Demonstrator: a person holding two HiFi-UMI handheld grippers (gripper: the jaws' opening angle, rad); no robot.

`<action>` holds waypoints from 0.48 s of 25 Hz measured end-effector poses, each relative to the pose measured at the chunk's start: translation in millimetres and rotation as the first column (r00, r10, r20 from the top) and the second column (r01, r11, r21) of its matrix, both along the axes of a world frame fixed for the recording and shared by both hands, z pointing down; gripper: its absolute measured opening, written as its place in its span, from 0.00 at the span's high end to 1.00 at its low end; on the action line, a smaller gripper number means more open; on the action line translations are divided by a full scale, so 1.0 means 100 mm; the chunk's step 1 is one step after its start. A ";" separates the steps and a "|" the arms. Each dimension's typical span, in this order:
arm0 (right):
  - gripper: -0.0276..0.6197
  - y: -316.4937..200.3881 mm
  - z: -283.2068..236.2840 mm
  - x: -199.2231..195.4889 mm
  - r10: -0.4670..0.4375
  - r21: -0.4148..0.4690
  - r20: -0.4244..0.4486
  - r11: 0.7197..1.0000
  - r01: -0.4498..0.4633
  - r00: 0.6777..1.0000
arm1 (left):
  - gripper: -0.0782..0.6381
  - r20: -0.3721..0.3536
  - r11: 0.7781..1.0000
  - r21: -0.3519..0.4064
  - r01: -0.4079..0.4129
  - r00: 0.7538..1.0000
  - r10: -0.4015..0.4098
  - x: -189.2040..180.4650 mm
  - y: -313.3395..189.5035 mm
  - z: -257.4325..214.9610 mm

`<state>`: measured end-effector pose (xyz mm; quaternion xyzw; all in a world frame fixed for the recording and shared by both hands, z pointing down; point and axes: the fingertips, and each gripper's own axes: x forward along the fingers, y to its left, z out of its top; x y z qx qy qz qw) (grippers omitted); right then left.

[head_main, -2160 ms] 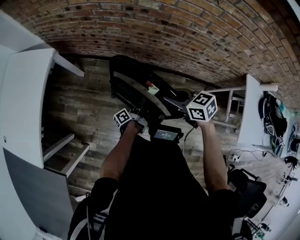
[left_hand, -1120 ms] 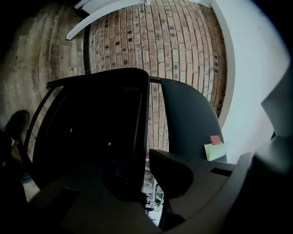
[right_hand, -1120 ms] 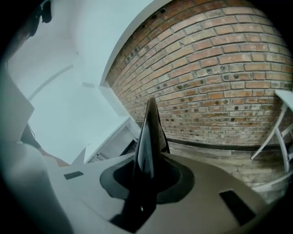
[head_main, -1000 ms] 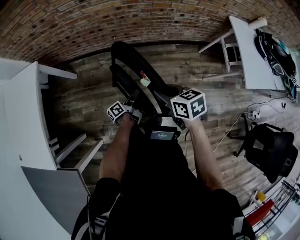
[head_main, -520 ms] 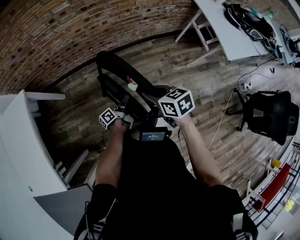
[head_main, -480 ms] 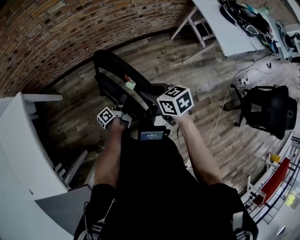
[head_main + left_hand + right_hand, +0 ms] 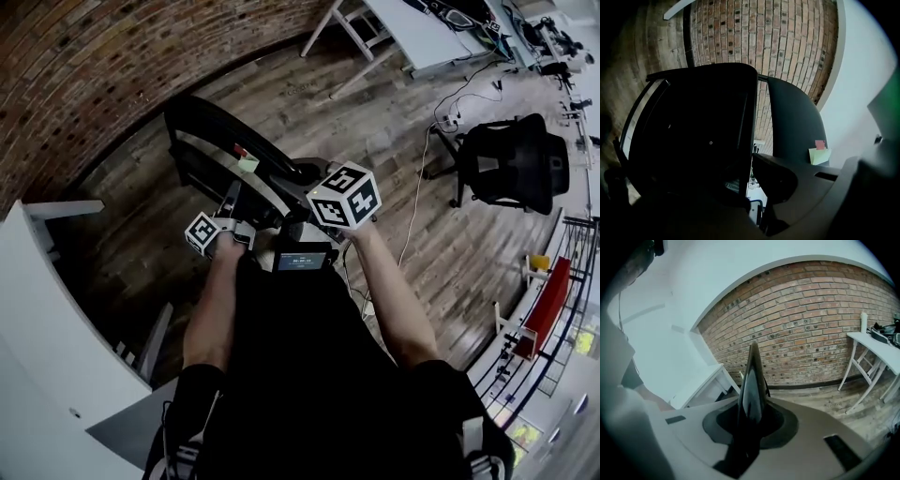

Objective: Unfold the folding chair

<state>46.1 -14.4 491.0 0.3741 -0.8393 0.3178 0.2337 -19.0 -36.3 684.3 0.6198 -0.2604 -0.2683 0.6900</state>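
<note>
The black folding chair [image 7: 220,141] stands folded on the wood floor, with a green and a pink sticky note on it [image 7: 246,161]. My left gripper [image 7: 231,201] is shut on the chair's side; in the left gripper view the dark seat panel [image 7: 693,140] runs into the left gripper [image 7: 752,187], and the backrest [image 7: 792,117] stands beside it. My right gripper [image 7: 309,183] grips the chair's upper edge. In the right gripper view a thin glossy black edge [image 7: 751,380] rises between the pads of the right gripper [image 7: 750,420], which press on it.
A white cabinet [image 7: 56,309] stands close at the left, and a brick wall [image 7: 84,56] lies behind the chair. A white table [image 7: 412,33], a black office chair [image 7: 506,159] and floor cables [image 7: 422,187] are to the right. A small screen [image 7: 300,260] hangs at my chest.
Both grippers have shifted sideways together with the folded chair, away from the brick wall. The head view has swung, so the office chair and the table now sit higher at the right. Both grips hold.
</note>
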 end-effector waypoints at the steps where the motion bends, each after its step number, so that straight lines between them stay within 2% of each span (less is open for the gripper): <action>1: 0.83 0.05 -0.01 -0.03 0.003 -0.001 0.001 1.000 -0.003 1.000 | 0.85 -0.005 1.000 0.000 -0.001 1.000 0.001 -0.01 0.04 -0.02; 5: 0.83 0.19 -0.02 -0.07 0.032 -0.005 0.012 0.999 -0.032 0.999 | 0.85 0.022 1.000 0.020 -0.006 1.000 0.005 -0.04 0.15 0.01; 12: 0.83 0.33 -0.04 -0.10 0.153 0.002 0.003 0.988 -0.153 0.988 | 0.85 0.061 0.996 0.051 -0.069 0.996 0.066 -0.01 0.20 -0.03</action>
